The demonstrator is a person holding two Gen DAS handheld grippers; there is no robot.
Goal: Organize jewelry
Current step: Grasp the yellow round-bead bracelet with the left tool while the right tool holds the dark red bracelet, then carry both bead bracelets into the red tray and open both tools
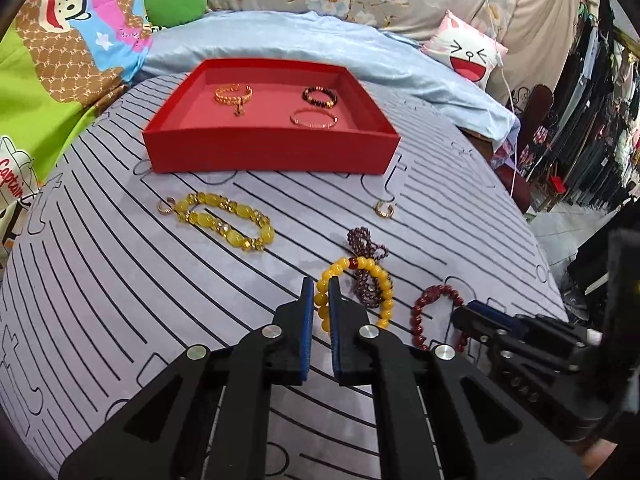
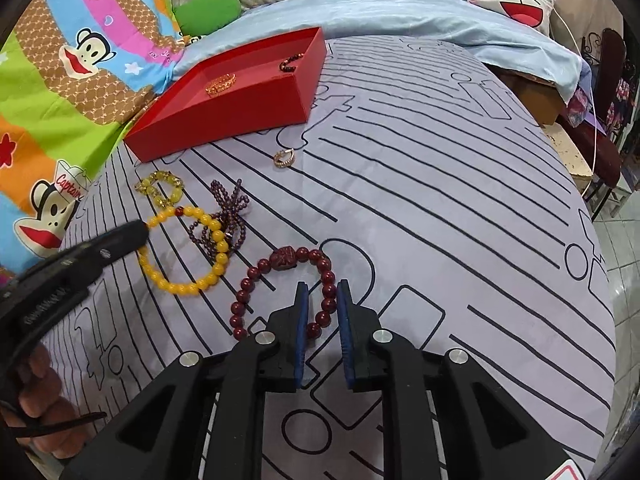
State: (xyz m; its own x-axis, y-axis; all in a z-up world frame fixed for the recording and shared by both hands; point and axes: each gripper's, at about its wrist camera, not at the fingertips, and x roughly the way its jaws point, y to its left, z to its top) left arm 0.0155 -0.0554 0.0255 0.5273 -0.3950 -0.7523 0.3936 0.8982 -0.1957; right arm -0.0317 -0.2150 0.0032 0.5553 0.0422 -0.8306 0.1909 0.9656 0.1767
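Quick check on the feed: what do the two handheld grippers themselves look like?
Both match: the left gripper and right gripper have matte black angular linkage arms, round silver pivot pins and blue ribbed pads on the fingers' inner faces. A bare hand holds the left one.

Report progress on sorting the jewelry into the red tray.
Done: three bracelets lie in the red tray.
In hand: nothing gripped yet. The left gripper straddles the yellow bead bracelet; the right gripper straddles the dark red bead bracelet, both open.
Left: those two, the purple strand, the amber bracelet and two rings.

Black linkage arms, silver pivot screws, blue-padded jaws, bare-skinned hand [image 2: 38, 396]
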